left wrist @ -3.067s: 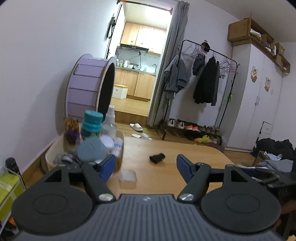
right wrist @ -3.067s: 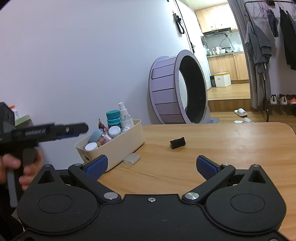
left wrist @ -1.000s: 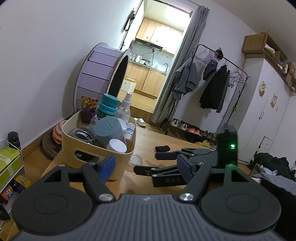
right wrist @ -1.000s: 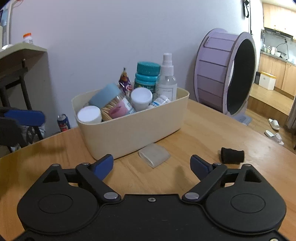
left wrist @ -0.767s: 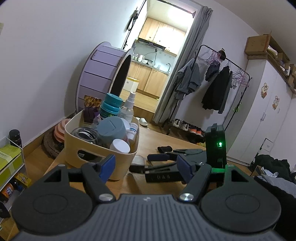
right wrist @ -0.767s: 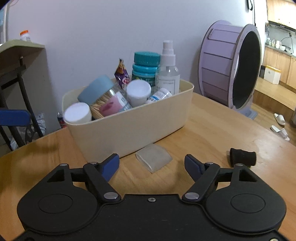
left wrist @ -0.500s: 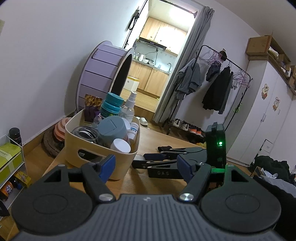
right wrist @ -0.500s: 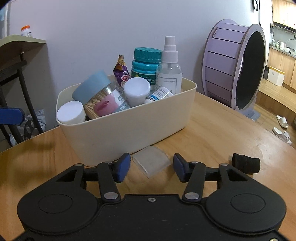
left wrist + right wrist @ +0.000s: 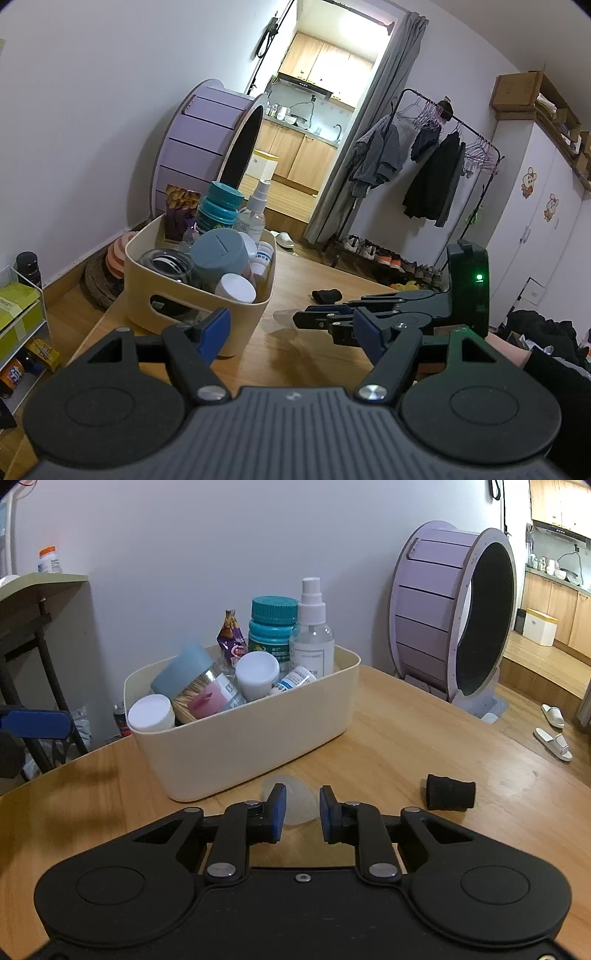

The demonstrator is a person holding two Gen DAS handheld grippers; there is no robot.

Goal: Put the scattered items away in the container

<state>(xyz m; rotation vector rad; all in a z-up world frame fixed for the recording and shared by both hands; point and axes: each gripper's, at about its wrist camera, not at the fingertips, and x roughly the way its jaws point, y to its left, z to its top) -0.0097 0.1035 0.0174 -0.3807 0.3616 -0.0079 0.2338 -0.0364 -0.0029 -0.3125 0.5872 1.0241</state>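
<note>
A translucent soft case (image 9: 300, 800) lies on the wooden table (image 9: 406, 738) just in front of the cream bin (image 9: 258, 746). My right gripper (image 9: 302, 805) is closing on it, and its blue pads press the case's two sides. The bin holds several bottles and jars. A small black roll (image 9: 450, 792) lies on the table to the right. In the left wrist view my left gripper (image 9: 290, 326) hovers open and holds nothing, beside the bin (image 9: 147, 266). The right gripper (image 9: 301, 317) comes in from the right with the case (image 9: 282, 315) at its tip, and the black roll (image 9: 327, 295) lies beyond.
A large purple wheel (image 9: 454, 609) stands on the floor past the table's far edge. A dark desk (image 9: 33, 590) is at the left, and a clothes rack (image 9: 436, 177) stands across the room. One left finger (image 9: 35, 723) shows at the left edge.
The right gripper's jaws came together from wide apart onto the translucent case and moved in toward the bin. The left gripper kept still and open.
</note>
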